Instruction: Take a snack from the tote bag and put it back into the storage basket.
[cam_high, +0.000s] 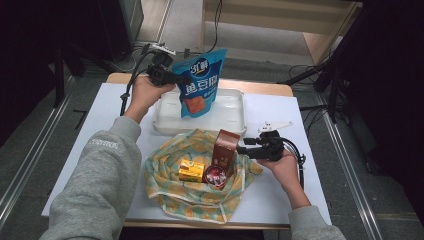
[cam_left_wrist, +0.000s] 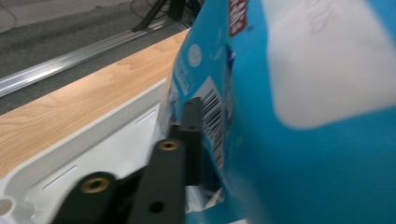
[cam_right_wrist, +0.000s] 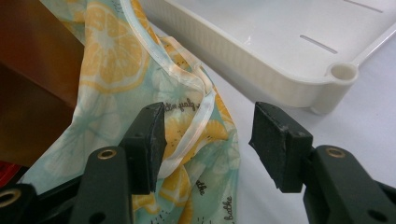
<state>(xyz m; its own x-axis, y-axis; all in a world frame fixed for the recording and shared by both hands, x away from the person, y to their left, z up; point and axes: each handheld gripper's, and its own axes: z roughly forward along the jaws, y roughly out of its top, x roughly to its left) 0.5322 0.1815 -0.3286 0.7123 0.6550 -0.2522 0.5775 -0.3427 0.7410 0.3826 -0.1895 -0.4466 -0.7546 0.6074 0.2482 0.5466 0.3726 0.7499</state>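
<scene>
A blue snack pouch (cam_high: 200, 82) is seen standing upright in the white plastic tray (cam_high: 230, 117) at the far side of the table, its lower edge resting on the tray floor and its top tilted slightly away. The left gripper (cam_high: 172, 77) is placed at the pouch's left edge; in the left gripper view one black jaw lies flat against the barcode side of the pouch (cam_left_wrist: 299, 116), while the other jaw is hidden, so it cannot be told whether the pads still press on the pouch. The tray wall (cam_left_wrist: 93, 135) and a strip of the wooden table edge (cam_left_wrist: 93, 98) are shown beside that jaw. Nearer the person, a lemon-printed cloth bag (cam_high: 195, 192) is spread open on the white table cover (cam_high: 280, 190), just in front of the tray. Inside it a small yellow box (cam_high: 192, 170) and a red round tin (cam_high: 215, 176) are found side by side, with a tall brown carton (cam_high: 224, 148) standing upright behind the tin. The right gripper (cam_high: 242, 149) is held at the bag's right rim, close beside the brown carton. In the right gripper view its jaws are seen standing apart, unclenched, with a fold of the bag's hem (cam_right_wrist: 191, 135) lying against the left pad and bare table showing before the right pad; nothing is pinched. The tray's corner post (cam_right_wrist: 342, 73) is seen just beyond that right jaw, and the brown carton (cam_right_wrist: 32, 84) blocks the space left of the cloth.
</scene>
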